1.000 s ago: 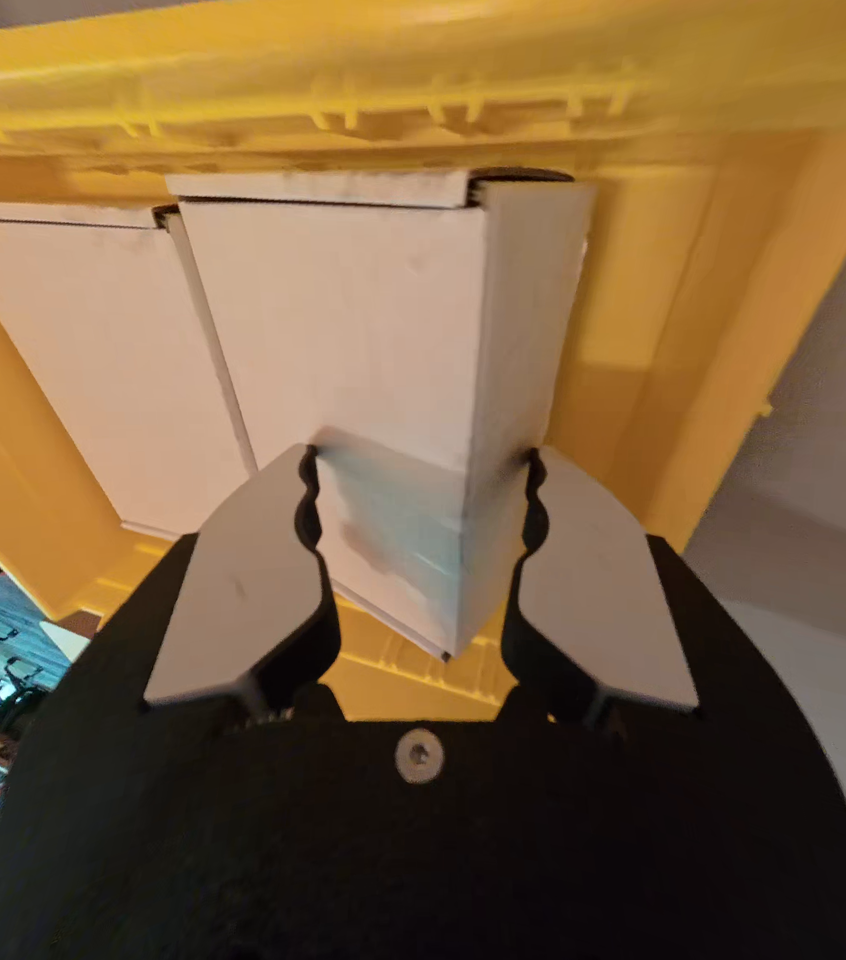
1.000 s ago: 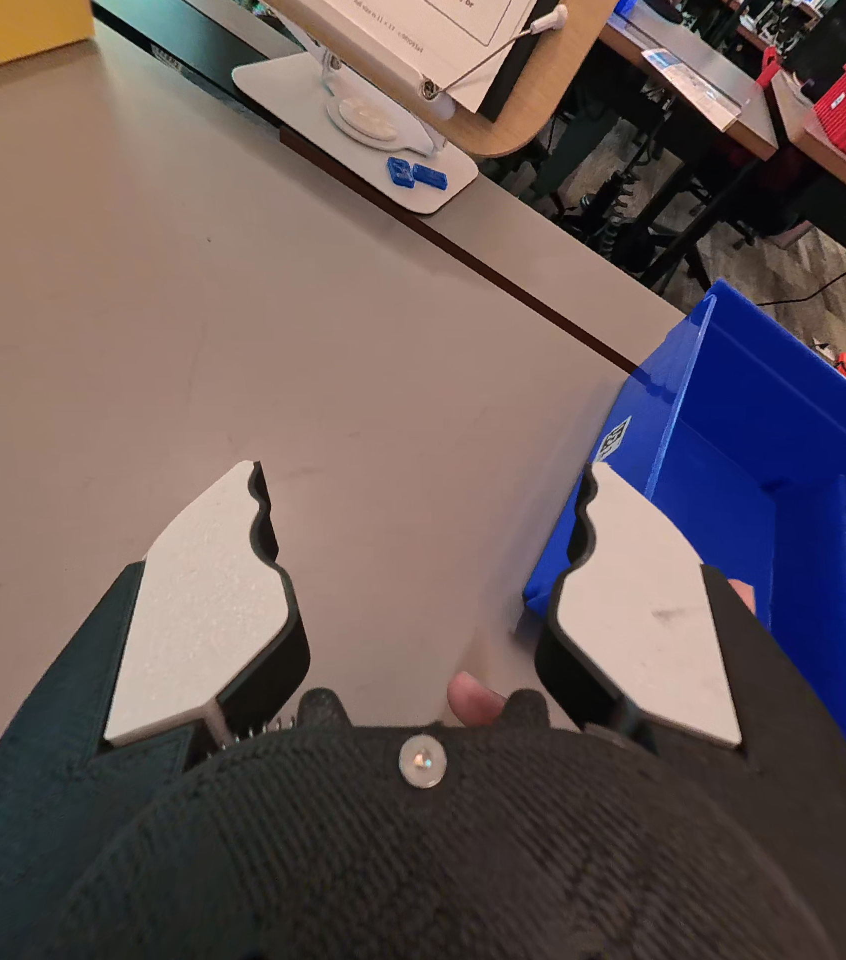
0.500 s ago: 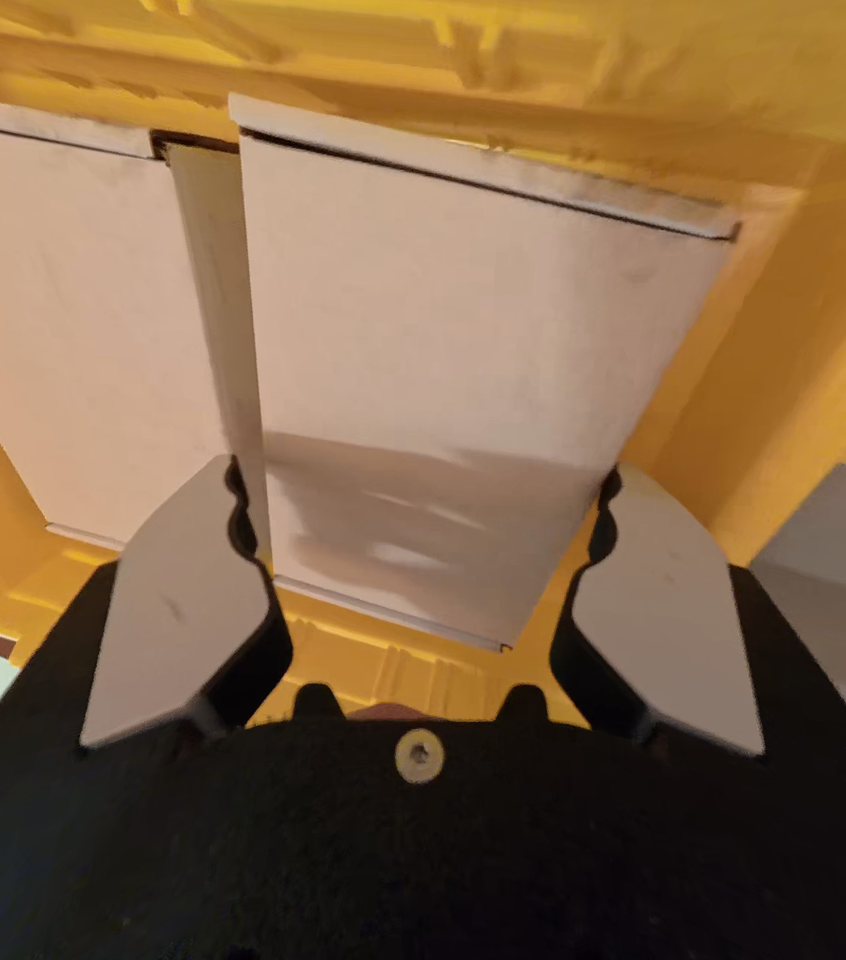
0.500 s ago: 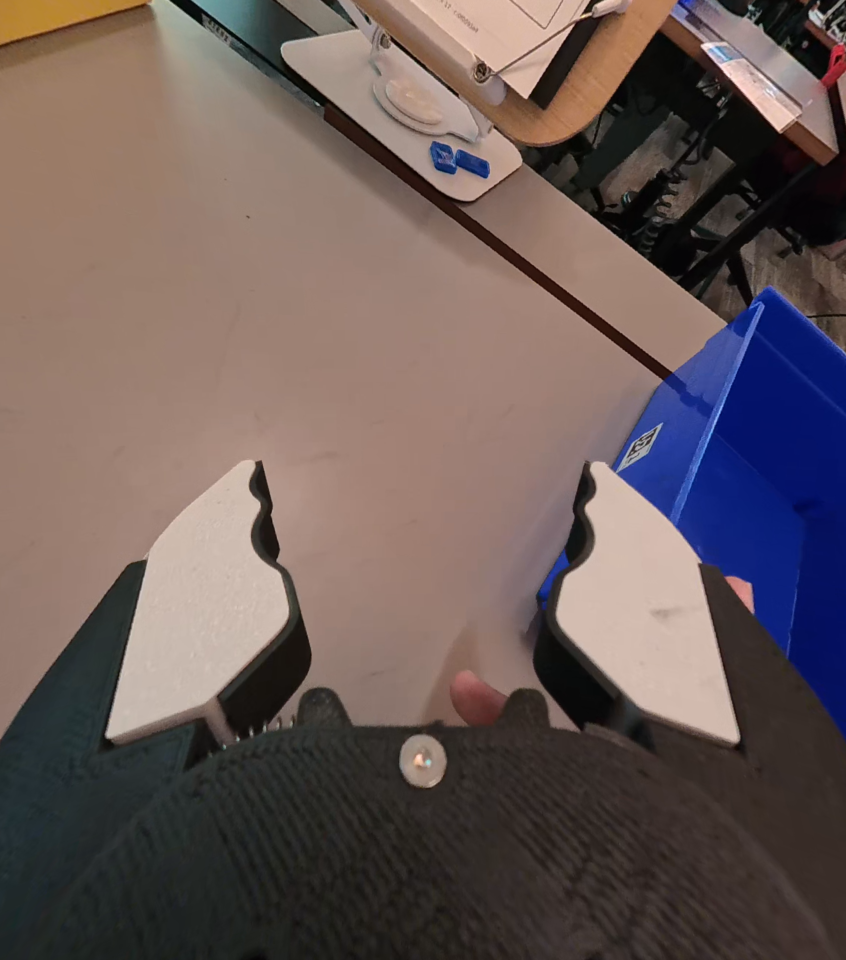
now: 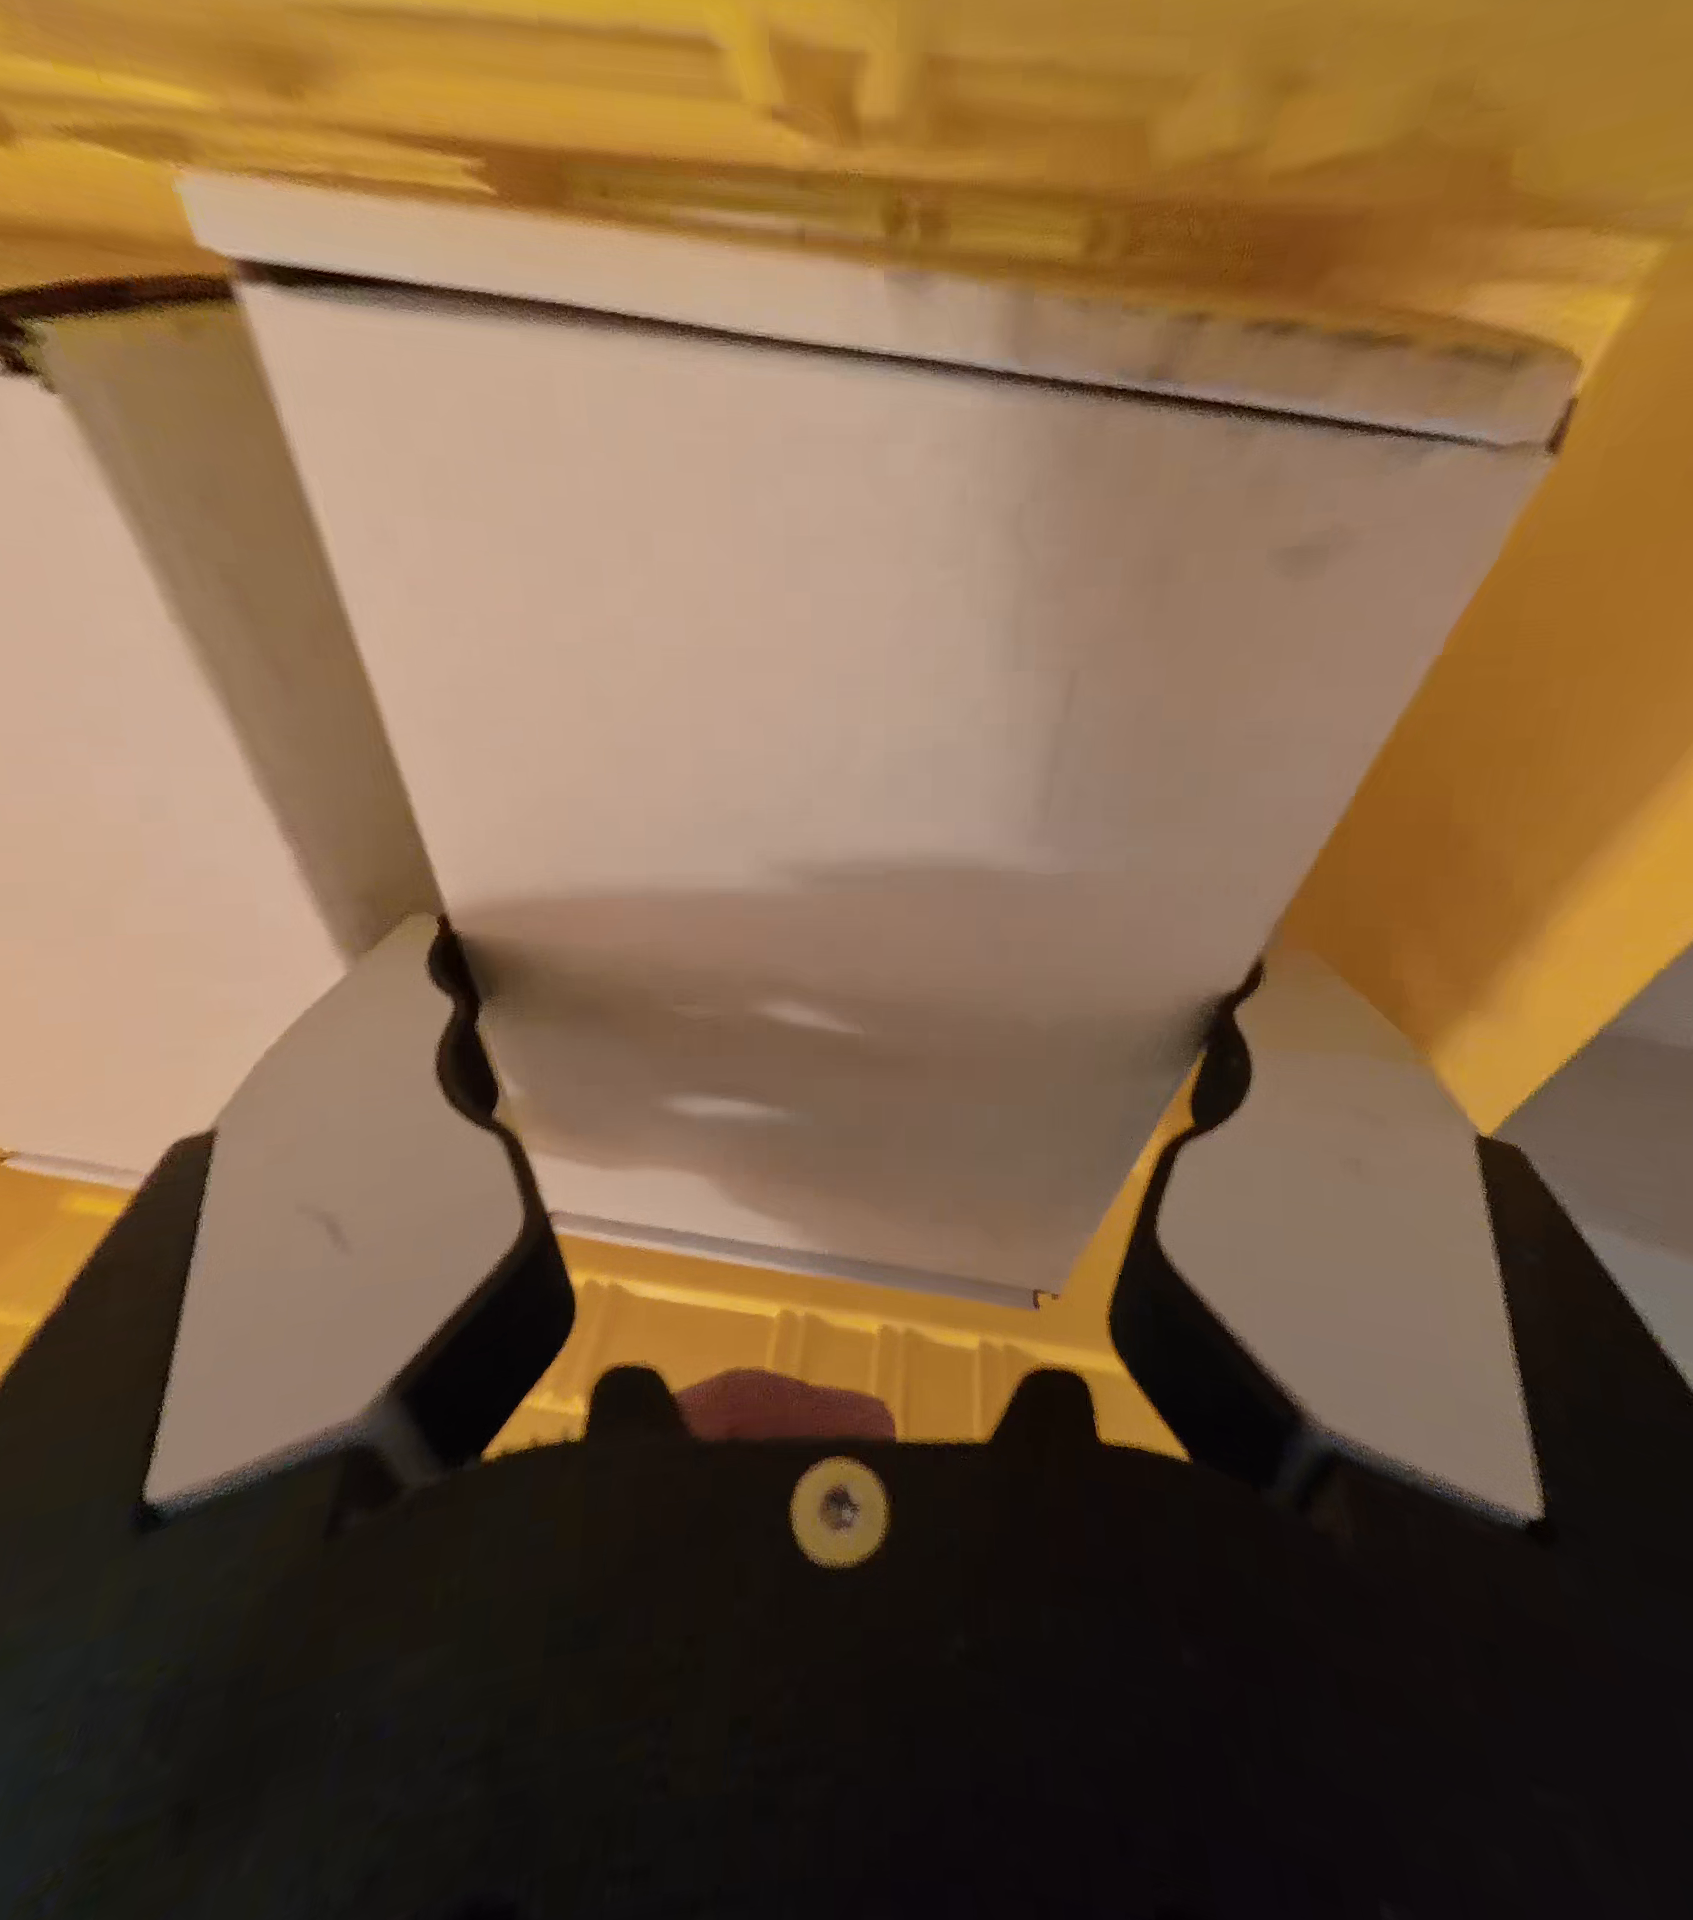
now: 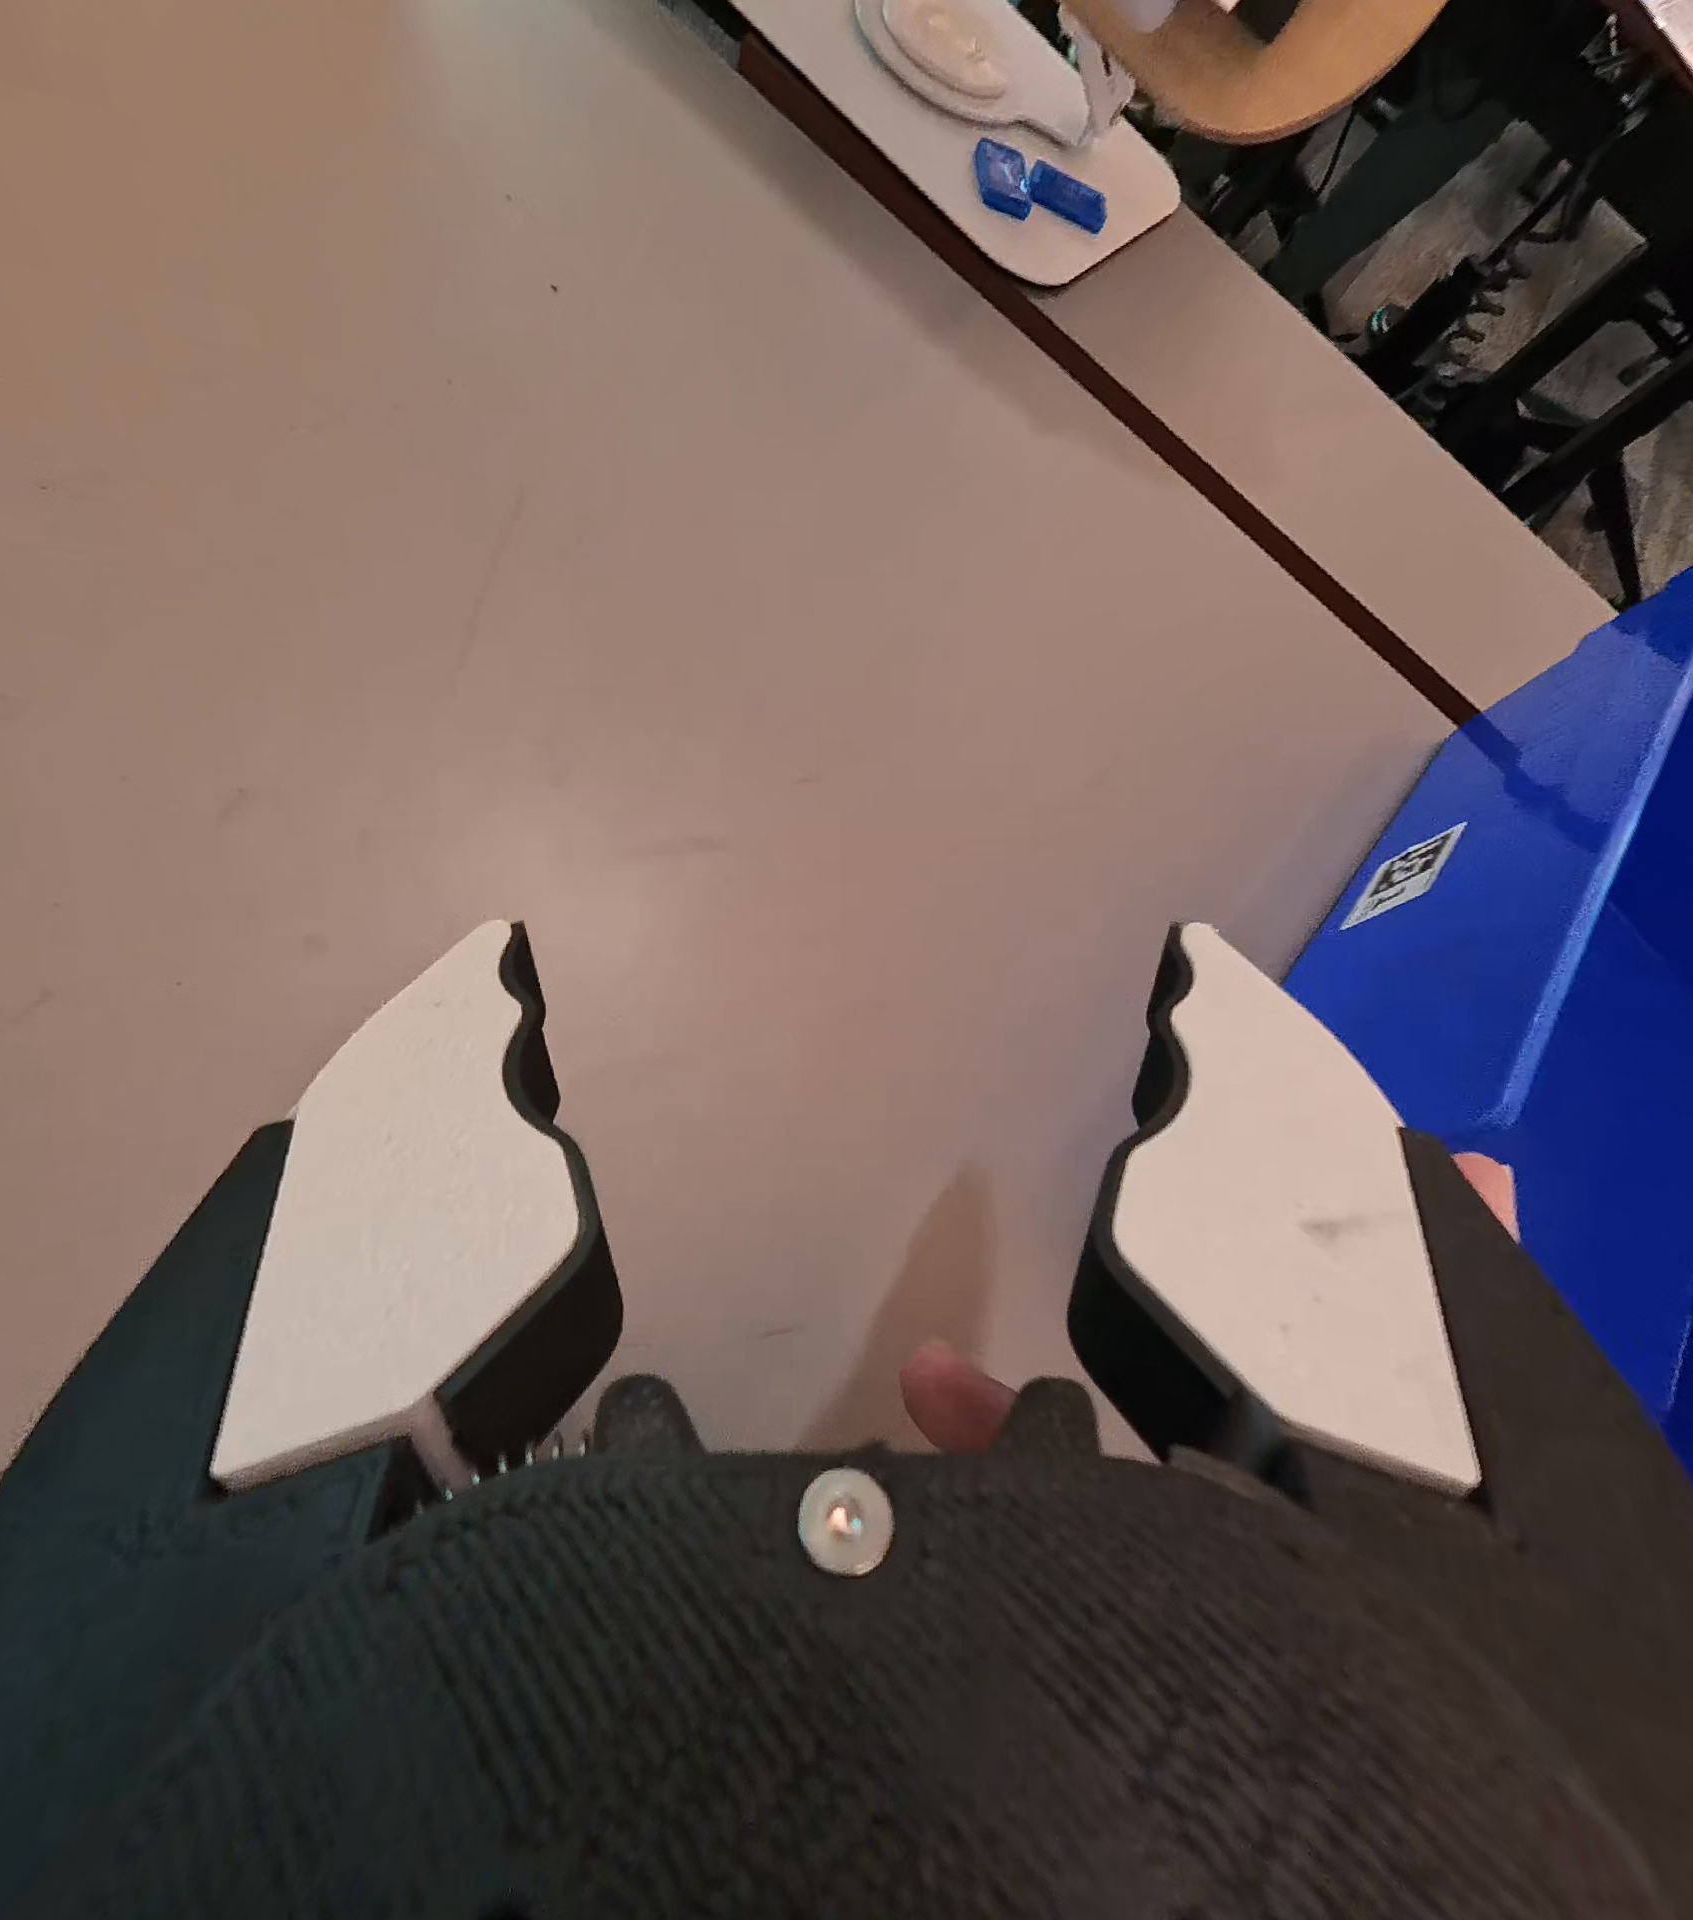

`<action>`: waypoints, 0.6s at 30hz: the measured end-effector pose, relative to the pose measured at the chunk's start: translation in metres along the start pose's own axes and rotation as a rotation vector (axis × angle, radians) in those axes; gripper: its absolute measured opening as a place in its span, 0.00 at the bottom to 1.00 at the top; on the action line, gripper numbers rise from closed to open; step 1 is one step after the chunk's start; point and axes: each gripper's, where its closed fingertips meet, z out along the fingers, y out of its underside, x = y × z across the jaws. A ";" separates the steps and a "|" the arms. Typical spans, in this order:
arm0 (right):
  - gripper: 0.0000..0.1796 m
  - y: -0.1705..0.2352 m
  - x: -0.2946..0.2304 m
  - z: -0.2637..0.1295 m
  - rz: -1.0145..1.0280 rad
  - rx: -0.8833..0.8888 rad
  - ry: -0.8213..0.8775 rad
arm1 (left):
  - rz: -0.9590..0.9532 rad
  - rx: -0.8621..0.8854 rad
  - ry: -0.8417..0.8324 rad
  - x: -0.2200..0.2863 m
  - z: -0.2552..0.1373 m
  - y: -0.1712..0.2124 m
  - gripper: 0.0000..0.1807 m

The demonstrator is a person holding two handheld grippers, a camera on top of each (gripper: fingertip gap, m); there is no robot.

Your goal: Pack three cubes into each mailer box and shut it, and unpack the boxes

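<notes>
Straddling a closed white mailer box (image 5: 852, 665) inside the yellow bin (image 5: 1507, 727), the left gripper (image 5: 847, 997) touches both its sides, while the right gripper (image 6: 847, 997) gapes empty over the table (image 6: 406, 520), blue bin (image 6: 1569, 935) at three o'clock.

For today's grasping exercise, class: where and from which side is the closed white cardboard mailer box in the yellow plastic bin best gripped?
Grip the closed white cardboard mailer box across its two narrow side walls at the near end, coming from above. Its flat sides are parallel, and the left hand-held gripper already straddles them there. The neighbouring white box sits close, so the left finger needs the gap.
</notes>
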 end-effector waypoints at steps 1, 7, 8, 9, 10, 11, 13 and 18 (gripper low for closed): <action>0.62 0.002 -0.001 0.001 -0.009 -0.008 -0.003 | 0.000 0.023 0.008 -0.001 -0.001 -0.001 0.72; 0.62 0.005 -0.002 0.004 -0.008 -0.012 -0.016 | 0.018 0.039 -0.002 -0.003 0.001 -0.001 0.72; 0.62 0.005 -0.003 0.005 -0.002 -0.010 -0.023 | 0.019 0.037 -0.002 -0.003 0.001 -0.001 0.72; 0.61 0.005 -0.004 0.006 0.003 -0.009 -0.029 | 0.021 0.036 -0.001 -0.003 0.001 -0.001 0.72; 0.61 0.005 -0.004 0.006 0.006 -0.010 -0.030 | 0.021 0.033 -0.002 -0.004 0.001 0.000 0.71; 0.61 0.005 -0.004 0.007 0.009 -0.010 -0.028 | 0.018 0.033 -0.006 -0.004 0.000 0.000 0.71; 0.61 0.005 -0.005 0.007 0.008 -0.008 -0.029 | -0.003 0.032 -0.014 -0.004 0.000 0.000 0.71; 0.61 0.003 0.002 0.001 -0.003 -0.004 -0.004 | -0.010 0.057 -0.070 -0.006 -0.010 -0.002 0.71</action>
